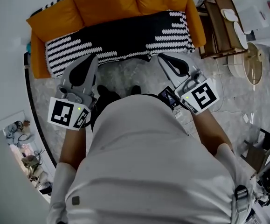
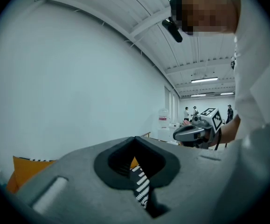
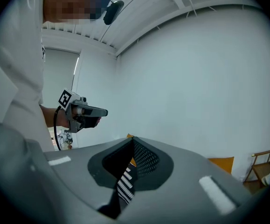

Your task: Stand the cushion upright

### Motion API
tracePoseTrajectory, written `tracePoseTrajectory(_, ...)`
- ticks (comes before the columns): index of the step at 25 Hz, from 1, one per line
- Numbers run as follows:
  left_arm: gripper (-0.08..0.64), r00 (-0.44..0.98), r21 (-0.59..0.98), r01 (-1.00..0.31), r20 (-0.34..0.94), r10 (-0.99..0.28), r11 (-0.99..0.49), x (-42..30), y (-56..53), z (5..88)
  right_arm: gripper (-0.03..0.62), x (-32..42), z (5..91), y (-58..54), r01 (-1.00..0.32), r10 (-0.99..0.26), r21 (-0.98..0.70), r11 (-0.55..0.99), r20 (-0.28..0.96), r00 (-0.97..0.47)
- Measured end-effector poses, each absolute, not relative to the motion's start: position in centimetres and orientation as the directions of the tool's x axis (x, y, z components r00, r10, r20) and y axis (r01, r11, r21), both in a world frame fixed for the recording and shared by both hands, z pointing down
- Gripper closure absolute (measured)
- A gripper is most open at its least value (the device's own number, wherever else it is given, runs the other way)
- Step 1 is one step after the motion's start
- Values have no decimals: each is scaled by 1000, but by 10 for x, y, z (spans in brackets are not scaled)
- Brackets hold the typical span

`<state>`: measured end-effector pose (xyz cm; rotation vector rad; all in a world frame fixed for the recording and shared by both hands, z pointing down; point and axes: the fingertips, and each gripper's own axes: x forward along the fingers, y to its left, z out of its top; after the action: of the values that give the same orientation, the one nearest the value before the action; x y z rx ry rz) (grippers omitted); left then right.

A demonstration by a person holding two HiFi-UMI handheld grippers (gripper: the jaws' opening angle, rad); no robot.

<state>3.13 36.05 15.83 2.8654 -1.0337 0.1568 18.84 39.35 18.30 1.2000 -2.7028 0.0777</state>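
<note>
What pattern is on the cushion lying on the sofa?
The cushion is black with white stripes at both ends; the head view shows it best.

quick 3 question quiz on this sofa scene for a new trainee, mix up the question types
1. True or false: the cushion stands upright against the back of the sofa.
2. The jaws of the left tool and the right tool are: A both shut; B both open; C one open, one shut.
3. What colour is the sofa?

Key: 1 false, it lies flat on the seat; 2 A; 3 orange.
</note>
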Motion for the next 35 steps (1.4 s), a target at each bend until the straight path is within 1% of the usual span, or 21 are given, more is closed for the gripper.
tracePoseTrajectory(5, 557, 756, 45, -652, 122, -643, -757, 22, 368, 154, 581, 169, 181, 400, -715, -709, 47, 698, 186, -680)
tracePoseTrajectory(16, 557, 735, 59, -676, 118, -668, -734, -8, 380, 154, 581, 131, 177, 403, -693, -687, 24, 721, 159, -709)
tracePoseTrajectory(28, 555, 722, 67, -691, 118, -682, -720, -17, 388, 156, 581, 122, 179, 405, -676, -671, 33, 736, 168, -722)
tracePoseTrajectory(35, 557, 716, 74, -697, 116, -688, -713, -9, 391, 158, 581, 128, 180, 408, -668, -662, 27, 744, 173, -729)
